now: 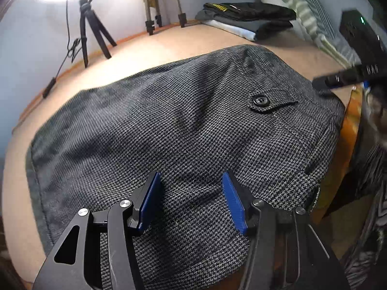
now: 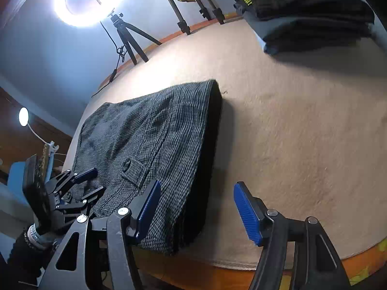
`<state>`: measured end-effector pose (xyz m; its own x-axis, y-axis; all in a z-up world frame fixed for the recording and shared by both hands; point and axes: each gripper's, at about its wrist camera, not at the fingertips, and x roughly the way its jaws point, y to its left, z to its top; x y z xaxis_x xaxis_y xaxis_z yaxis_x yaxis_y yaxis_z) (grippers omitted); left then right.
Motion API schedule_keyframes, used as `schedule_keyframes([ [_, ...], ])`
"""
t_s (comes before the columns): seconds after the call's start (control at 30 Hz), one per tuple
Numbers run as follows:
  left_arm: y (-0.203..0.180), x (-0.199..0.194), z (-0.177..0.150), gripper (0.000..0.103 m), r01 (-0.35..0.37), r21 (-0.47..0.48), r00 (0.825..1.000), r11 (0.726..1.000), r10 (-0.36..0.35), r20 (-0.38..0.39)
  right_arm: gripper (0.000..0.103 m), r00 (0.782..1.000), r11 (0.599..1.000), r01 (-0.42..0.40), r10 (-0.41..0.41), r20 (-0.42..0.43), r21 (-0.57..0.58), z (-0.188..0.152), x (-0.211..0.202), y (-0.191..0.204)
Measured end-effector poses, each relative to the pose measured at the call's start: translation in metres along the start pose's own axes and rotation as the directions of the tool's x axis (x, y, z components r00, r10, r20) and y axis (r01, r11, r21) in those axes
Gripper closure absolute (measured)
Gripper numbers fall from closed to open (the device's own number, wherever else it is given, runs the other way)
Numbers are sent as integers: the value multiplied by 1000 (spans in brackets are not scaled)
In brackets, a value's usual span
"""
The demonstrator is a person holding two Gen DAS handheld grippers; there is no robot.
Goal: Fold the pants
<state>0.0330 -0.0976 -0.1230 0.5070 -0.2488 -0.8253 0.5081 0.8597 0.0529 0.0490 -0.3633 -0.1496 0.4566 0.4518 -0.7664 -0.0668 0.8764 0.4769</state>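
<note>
1. Left gripper (image 1: 191, 200): bottom centre of the left wrist view, blue pads apart, nothing clamped. It hovers over the near edge of the houndstooth pants (image 1: 169, 133); contact with the cloth can't be told.
2. Right gripper (image 2: 197, 211): bottom centre of the right wrist view, jaws apart and empty. Left pad is over the pants' (image 2: 154, 149) near right corner, right pad over bare tan bedsheet (image 2: 302, 133).
3. Pants: already folded into a compact thick rectangle with several layers stacked at the right edge. Back pocket flap and button (image 1: 260, 101) face up. They lie mid-frame near the front edge of the bed.
4. Progress, judged: most folding looks done. What's left is probably one last fold or a smoothing pass, then possibly moving the pants to the stack of folded clothes (image 1: 249, 19) at upper right.
5. Background: ring light (image 2: 89, 0) upper left, small tripod (image 2: 130, 38) beneath it.
</note>
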Motion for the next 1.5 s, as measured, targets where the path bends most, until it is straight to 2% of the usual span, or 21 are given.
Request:
schedule_keyframes([
  [0.2, -6, -1, -2, 49, -10, 1, 1000, 1000, 10, 11, 42, 997, 998, -67, 67, -26, 12, -12, 16, 5],
  [0.3, -5, -2, 1, 49, 0, 4, 1000, 1000, 0, -4, 43, 997, 997, -73, 73, 2, -22, -16, 18, 15],
  [0.33, -4, -3, 3, 49, 8, 1, 1000, 1000, -8, -17, 47, 995, 995, -96, 96, 0, -21, -17, 20, 19],
  [0.37, 1, -7, 8, 49, 19, -14, 1000, 1000, -20, -22, 64, 995, 994, -105, 104, -7, -26, -18, 22, 22],
  [0.43, 15, -20, 21, 49, 23, -80, 999, 997, -21, 32, 72, 994, 994, -107, 106, -20, -38, -19, 24, 26],
  [0.5, 31, -25, 35, 49, -5, -140, 997, 990, 16, 79, 84, 993, 993, -116, 116, 1, -34, -19, 20, 25],
  [0.57, 45, -22, 51, 50, -27, -212, 992, 977, 51, 112, 87, 990, 990, -137, 138, 17, -7, -16, 15, 22],
  [0.67, 52, 0, 72, 51, -20, -281, 989, 959, 60, 133, 89, 989, 990, -143, 143, 25, -5, -16, 14, 23],
  [0.77, 42, 26, 84, 51, -36, -276, 989, 961, 73, 128, 89, 991, 991, -130, 131, 28, -27, -17, 14, 27],
  [0.87, 30, 53, 87, 50, -81, -255, 992, 964, 103, 77, 90, 989, 989, -147, 147, 29, -14, -18, 15, 24],
  [1.0, 33, 53, 85, 50, -60, -273, 993, 960, 86, 85, 91, 985, 986, -168, 168, 32, -6, -19, 15, 21],
  [1.1, 34, 40, 84, 50, -90, -281, 989, 955, 120, 89, 91, 984, 985, -175, 175, 35, -3, -18, 15, 23],
  [1.2, 33, 20, 71, 50, -107, -283, 985, 953, 140, 99, 92, 982, 983, -186, 186, 38, 5, -19, 14, 24],
  [1.37, 24, -7, 28, 50, -136, -244, 986, 960, 155, 57, 92, 976, 977, -212, 211, 52, 15, -17, 8, 27],
  [1.5, 11, 3, 0, 49, -154, -187, 987, 970, 159, 14, 93, 975, 977, -213, 212, 65, 4, -14, 5, 35],
])
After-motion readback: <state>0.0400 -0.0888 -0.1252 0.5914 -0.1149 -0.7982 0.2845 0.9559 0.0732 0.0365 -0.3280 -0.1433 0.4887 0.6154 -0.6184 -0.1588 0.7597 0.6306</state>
